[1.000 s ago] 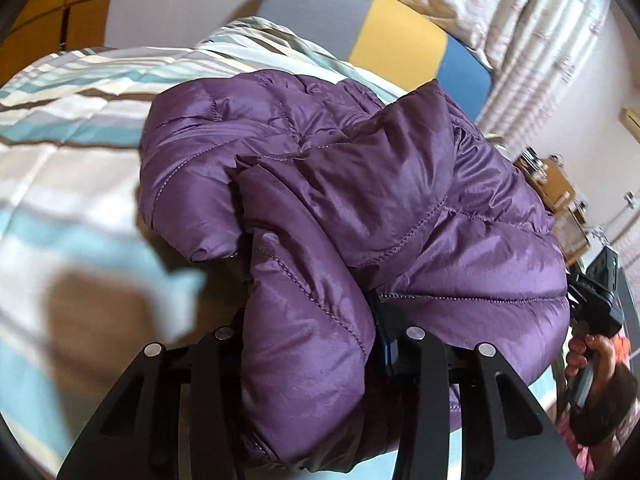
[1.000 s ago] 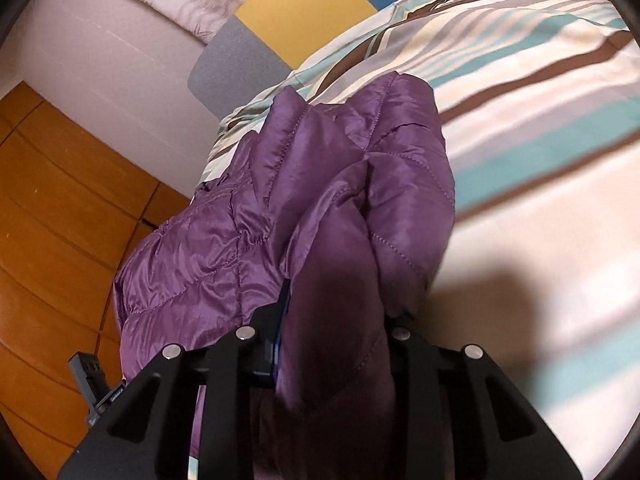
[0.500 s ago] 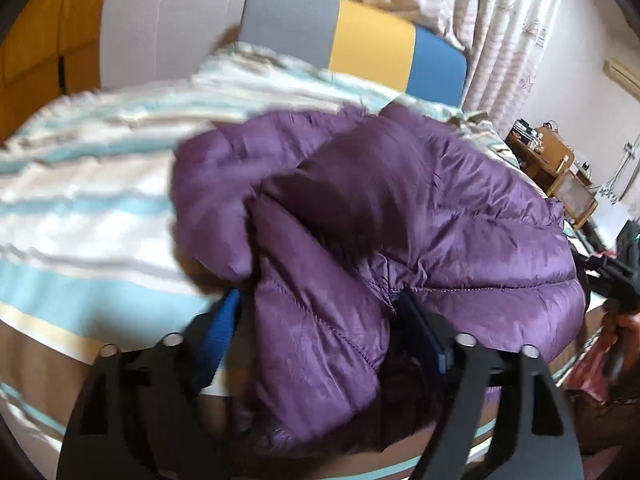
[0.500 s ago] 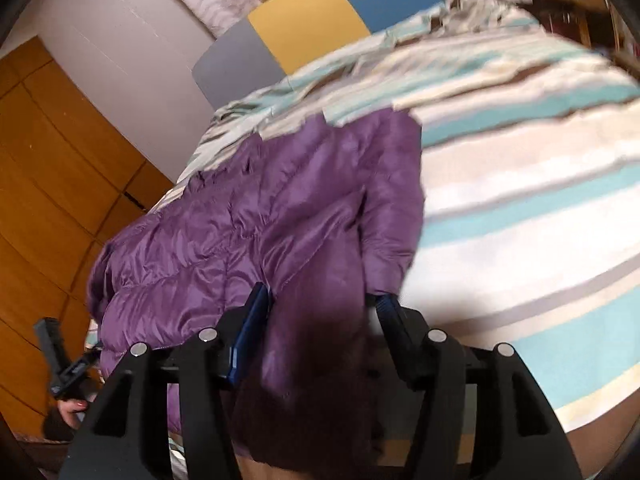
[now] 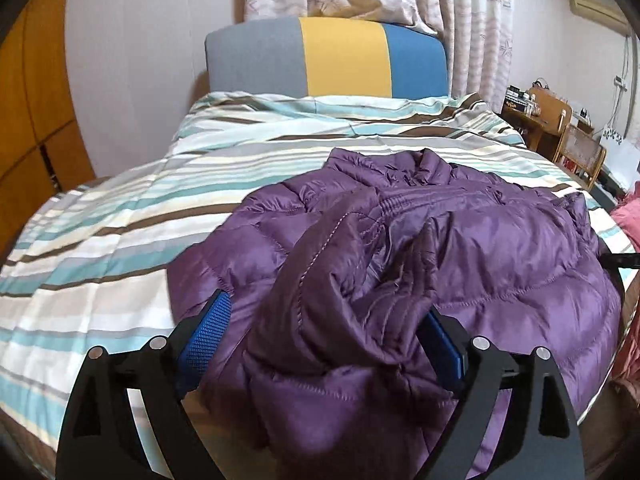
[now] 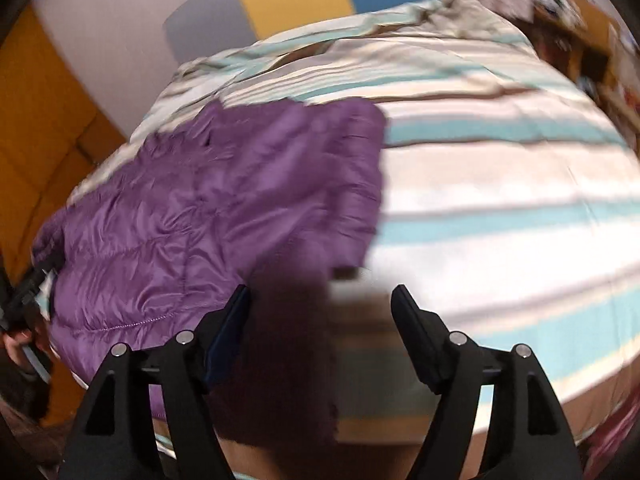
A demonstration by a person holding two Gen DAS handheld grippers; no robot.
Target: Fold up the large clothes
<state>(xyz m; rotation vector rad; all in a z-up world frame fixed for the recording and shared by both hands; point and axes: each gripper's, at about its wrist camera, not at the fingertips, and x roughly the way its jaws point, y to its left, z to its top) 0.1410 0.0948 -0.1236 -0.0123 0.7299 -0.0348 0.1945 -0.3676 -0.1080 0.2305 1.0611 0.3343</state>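
Left wrist view had the purple puffer jacket [image 5: 400,264] lying bunched on the striped bedspread [image 5: 132,216], at the near end of the bed, well away from the grey, yellow and blue headboard [image 5: 326,56]. And the left tool [image 5: 320,320] had just been opening: its fingers stood wide, a rumpled fold of the jacket between them, the blue pad [image 5: 206,332] on the left clear of the fabric and the other pad close against the fold, though not pinching it. Beyond the jacket on the right, a wooden desk [image 5: 536,120] stood beside the bed.

Over on the right wrist view, blurred, the right tool [image 6: 320,308] had likewise just been opening, its fingers spread, with the jacket's dark near edge between them but loose. From here the jacket [image 6: 208,216] spread to the left of the tool across the bedspread [image 6: 500,184]. At the jacket's far left edge, a hand [image 6: 18,340] showed, gripping a handle.
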